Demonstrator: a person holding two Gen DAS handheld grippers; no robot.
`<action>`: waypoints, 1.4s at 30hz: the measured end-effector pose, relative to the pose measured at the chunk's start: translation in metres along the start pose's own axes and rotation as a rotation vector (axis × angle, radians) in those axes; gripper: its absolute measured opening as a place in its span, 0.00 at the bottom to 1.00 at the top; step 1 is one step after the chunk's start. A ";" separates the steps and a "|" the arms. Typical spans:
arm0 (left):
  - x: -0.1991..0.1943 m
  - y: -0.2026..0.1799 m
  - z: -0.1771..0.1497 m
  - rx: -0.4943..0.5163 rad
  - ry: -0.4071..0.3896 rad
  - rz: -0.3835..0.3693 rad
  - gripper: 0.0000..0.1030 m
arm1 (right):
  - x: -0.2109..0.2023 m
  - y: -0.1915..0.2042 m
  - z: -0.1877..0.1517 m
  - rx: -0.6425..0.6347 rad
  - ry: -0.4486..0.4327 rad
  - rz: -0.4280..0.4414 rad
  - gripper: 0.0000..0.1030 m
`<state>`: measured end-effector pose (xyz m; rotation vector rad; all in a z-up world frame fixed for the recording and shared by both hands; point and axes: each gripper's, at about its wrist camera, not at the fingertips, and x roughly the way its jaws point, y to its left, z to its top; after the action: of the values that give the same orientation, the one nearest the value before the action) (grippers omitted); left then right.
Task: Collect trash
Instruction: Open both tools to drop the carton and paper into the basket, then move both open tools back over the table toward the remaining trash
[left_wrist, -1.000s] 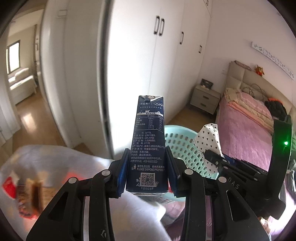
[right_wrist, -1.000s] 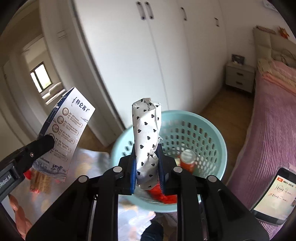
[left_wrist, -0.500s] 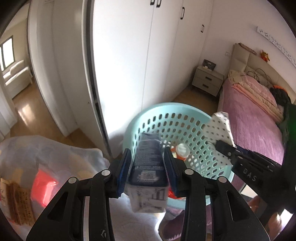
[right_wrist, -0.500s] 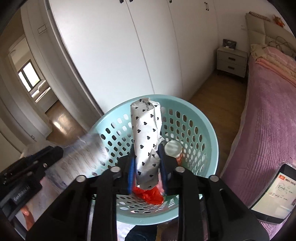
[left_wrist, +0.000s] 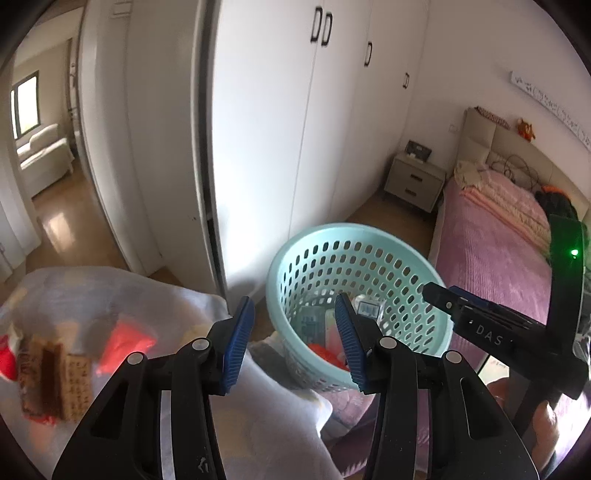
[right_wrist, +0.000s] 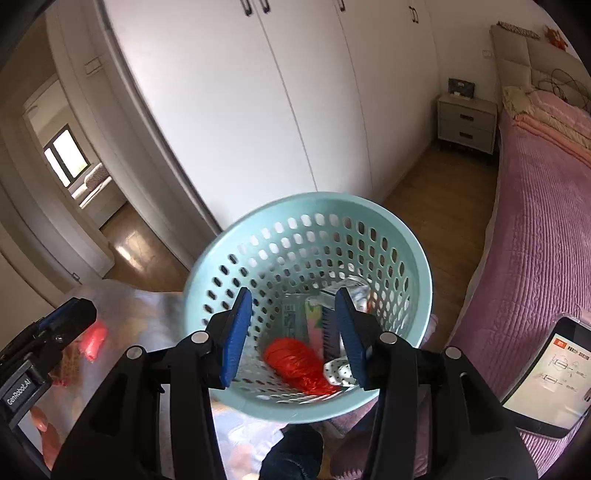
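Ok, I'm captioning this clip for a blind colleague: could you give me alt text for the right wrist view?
The open, empty right gripper hangs over a mint perforated basket that holds a red crumpled bag, a heart-print wrapper and cartons. The left gripper is at the left edge, a pink bed on the right, white wardrobes behind.

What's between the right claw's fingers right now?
Nothing held: right wrist view shows the open right claw framing the teal basket below, with the red wad inside.
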<state>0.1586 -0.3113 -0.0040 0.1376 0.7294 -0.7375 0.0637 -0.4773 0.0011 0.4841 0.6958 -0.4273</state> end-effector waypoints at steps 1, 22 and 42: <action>-0.009 0.002 -0.001 -0.004 -0.010 -0.003 0.43 | -0.005 0.005 -0.001 -0.007 -0.006 0.003 0.42; -0.168 0.105 -0.036 -0.193 -0.227 0.100 0.59 | -0.074 0.168 -0.044 -0.304 -0.089 0.176 0.44; -0.153 0.291 -0.079 -0.434 -0.055 0.233 0.61 | -0.011 0.271 -0.122 -0.461 0.034 0.314 0.52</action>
<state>0.2273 0.0205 -0.0020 -0.1901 0.7895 -0.3477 0.1360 -0.1892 0.0025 0.1573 0.7105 0.0410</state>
